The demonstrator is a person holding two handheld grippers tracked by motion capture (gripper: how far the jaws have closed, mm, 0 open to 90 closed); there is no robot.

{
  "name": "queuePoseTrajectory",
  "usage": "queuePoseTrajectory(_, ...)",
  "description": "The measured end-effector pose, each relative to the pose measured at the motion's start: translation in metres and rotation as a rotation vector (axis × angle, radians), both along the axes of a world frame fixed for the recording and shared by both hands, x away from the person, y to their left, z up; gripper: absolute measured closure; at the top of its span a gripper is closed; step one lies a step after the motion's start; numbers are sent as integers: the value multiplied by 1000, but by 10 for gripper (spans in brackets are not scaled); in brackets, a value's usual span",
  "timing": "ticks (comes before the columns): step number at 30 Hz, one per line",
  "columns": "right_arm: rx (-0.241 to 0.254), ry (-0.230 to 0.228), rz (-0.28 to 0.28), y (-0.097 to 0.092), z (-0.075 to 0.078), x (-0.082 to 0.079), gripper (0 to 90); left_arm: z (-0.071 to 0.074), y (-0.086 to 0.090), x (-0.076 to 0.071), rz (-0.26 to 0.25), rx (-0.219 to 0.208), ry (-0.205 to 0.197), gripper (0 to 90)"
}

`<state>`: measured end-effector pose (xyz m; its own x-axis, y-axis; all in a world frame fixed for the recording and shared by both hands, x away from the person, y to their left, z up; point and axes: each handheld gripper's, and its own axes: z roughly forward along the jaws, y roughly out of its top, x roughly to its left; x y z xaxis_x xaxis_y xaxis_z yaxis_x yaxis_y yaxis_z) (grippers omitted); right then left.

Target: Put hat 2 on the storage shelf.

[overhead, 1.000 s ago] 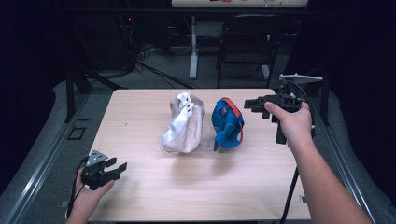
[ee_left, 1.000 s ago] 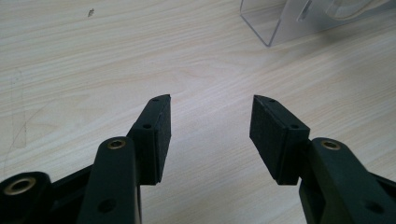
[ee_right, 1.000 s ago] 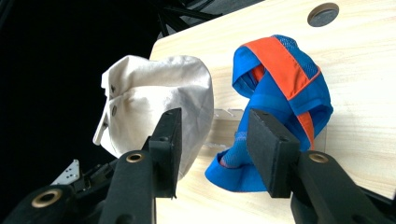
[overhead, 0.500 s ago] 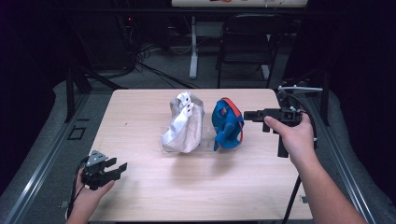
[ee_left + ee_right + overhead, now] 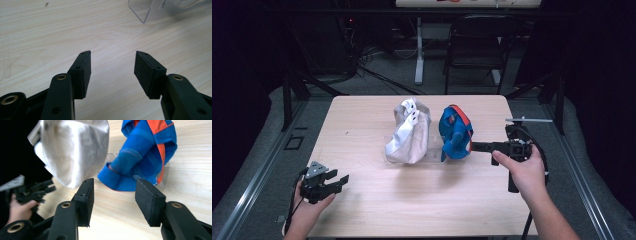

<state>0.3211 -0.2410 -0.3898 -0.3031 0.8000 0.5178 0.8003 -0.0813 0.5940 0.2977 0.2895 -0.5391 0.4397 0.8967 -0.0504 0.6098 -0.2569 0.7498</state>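
1. The right gripper (image 5: 477, 146) pointed level at the blue garment (image 5: 455, 132), its tips just beside the cloth. Its jaws had just been opening and stood wide, with nothing between them.
2. In the right gripper view, the blue garment (image 5: 143, 155) hung straight ahead of the pads (image 5: 149, 200), its lower fold just past them and above the table (image 5: 195, 182). It appeared draped over a clear stand (image 5: 163, 181).
3. The white garment (image 5: 409, 132) hung beyond the blue one, on the side away from the tool.
4. The left gripper (image 5: 334, 181) rested well apart, near the table's edge, jaws wide and holding nothing.
5. The step looked like reaching for the blue cloth. To do it well, the jaws should probably straddle the thick lower fold, not a thin edge.
6. Closing before the fold sat deep between the pads would likely let it slip, and pushing too far could tip the stand.
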Motion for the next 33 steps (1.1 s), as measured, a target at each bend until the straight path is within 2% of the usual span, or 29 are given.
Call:
queuePoseTrajectory(1,-20,-5,-1,1,-4,-3,502,0,0,0,0,-1,0,482)
queuePoseTrajectory(6,-49,8,-13,3,-29,-7,505,-1,0,0,-4,0,4,481)
queuePoseTrajectory(12,-88,-5,-14,7,-53,-15,506,-3,0,1,-3,-1,6,481)
queuePoseTrajectory(20,-117,-62,-13,16,-81,-33,507,-4,-1,1,-5,0,7,479)
queuePoseTrajectory(25,-141,-67,-3,20,-105,-43,507,-6,-1,1,-7,4,12,476)
queuePoseTrajectory(29,-132,-82,-15,21,-120,-48,508,-7,-2,1,-9,5,11,470)
queuePoseTrajectory(33,-148,-109,-13,22,-131,-48,501,-8,-3,2,-13,11,12,468)
